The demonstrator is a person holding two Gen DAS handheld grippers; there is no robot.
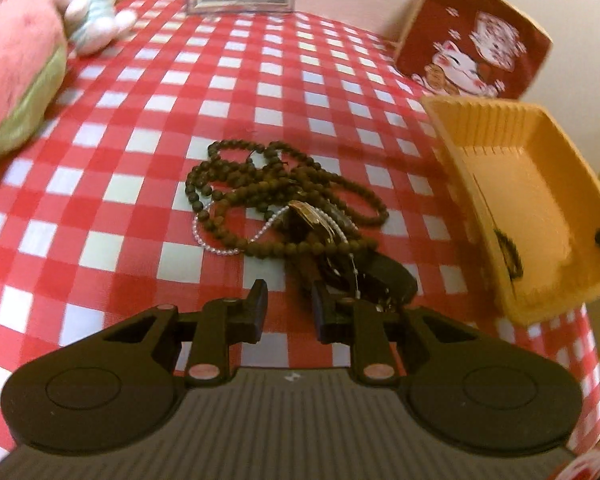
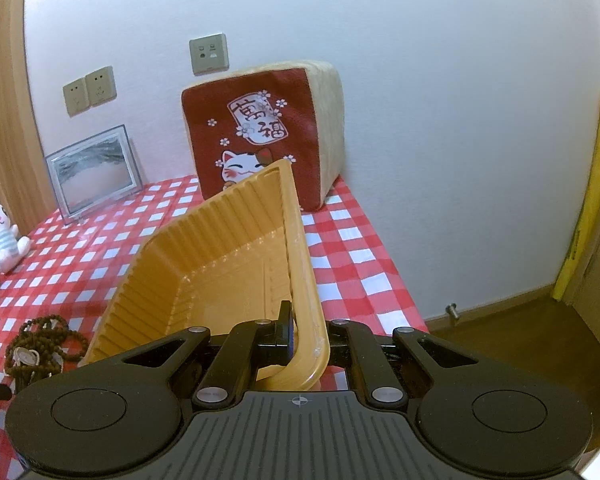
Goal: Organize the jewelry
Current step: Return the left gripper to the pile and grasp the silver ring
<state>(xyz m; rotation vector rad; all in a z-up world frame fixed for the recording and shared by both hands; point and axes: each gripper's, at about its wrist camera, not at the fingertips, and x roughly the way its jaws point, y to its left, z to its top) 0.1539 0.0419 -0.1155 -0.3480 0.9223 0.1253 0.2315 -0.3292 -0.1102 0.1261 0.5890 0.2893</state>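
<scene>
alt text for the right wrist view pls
The right hand-held gripper is clamped on the rim of a tilted, empty orange ribbed tray above a red-and-white checked tablecloth. A tangle of dark bead necklaces lies at lower left; a red lucky-cat cushion leans against the wall.

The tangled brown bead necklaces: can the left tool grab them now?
Probably yes. The tangled brown bead necklaces lie just ahead of the open left tool, with only red checked tablecloth between.
</scene>
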